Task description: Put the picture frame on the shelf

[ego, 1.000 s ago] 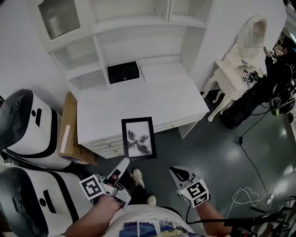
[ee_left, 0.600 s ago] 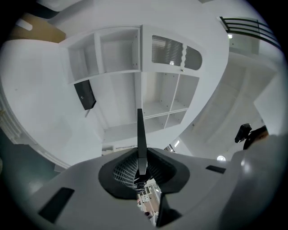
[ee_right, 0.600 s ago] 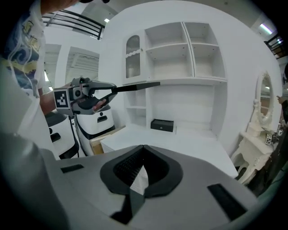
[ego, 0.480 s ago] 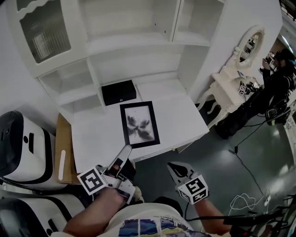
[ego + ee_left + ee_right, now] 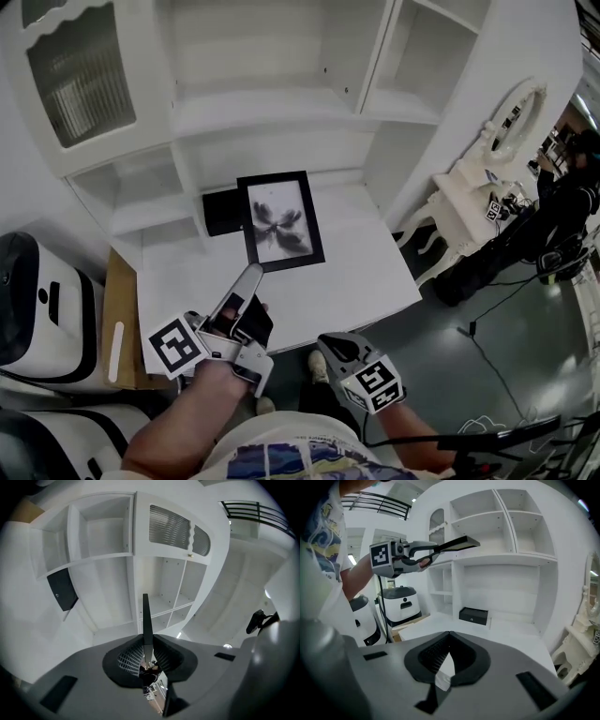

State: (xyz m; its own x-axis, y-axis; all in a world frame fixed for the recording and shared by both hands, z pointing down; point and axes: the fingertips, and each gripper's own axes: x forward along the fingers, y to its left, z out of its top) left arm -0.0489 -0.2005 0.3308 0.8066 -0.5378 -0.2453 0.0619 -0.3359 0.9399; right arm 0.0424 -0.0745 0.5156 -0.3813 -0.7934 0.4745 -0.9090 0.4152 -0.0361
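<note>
Over the desk (image 5: 366, 277), in the head view, the frame (image 5: 279, 221) has climbed within 1 second from the front edge to the back, partly covering the black box (image 5: 217, 212) — the left gripper (image 5: 251, 277) clamps its lower edge. In the left gripper view, the frame stands edge-on between the pressing jaws, with the shelf (image 5: 101, 557) straight ahead. In the right gripper view, the right gripper (image 5: 448, 635) hangs low, jaws together on nothing, while the frame rides about level with a shelf board — setting it down looks close, I'd say.
</note>
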